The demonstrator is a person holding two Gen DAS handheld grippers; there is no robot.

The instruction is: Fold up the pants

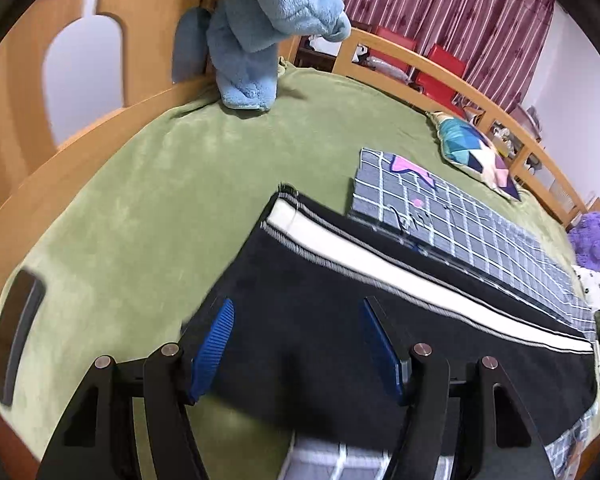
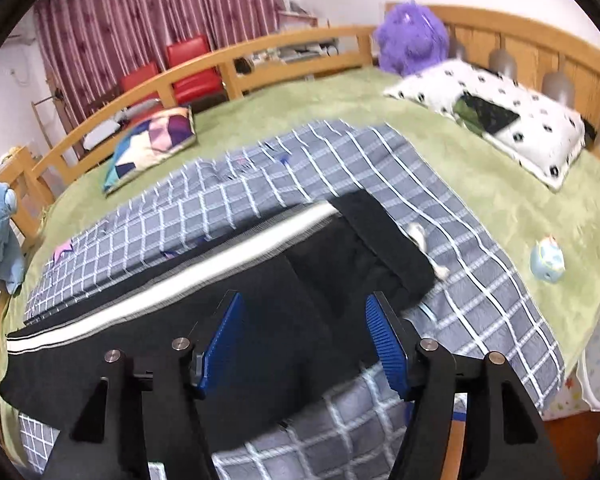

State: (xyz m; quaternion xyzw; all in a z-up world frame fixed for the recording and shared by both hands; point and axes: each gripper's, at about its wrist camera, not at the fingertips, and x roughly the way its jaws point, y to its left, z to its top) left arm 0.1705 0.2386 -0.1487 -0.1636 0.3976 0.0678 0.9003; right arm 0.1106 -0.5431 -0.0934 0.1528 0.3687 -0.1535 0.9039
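Observation:
Black pants [image 1: 324, 304] with a white side stripe lie flat along the bed, partly on a grey checked blanket [image 1: 460, 224]. In the left wrist view the leg hem end lies ahead at upper left. My left gripper [image 1: 296, 344] is open just above the black cloth, holding nothing. In the right wrist view the pants [image 2: 284, 288] show their waist end at the right. My right gripper [image 2: 304, 340] is open above the cloth near the waist, also empty.
The bed has a green cover [image 1: 172, 184] and a wooden rail [image 2: 220, 64]. A blue plush towel [image 1: 260, 40] hangs at the foot. A patterned cushion [image 2: 152, 144], a spotted pillow [image 2: 496, 116], a purple plush [image 2: 412, 36] and a small blue toy [image 2: 546, 258] lie around.

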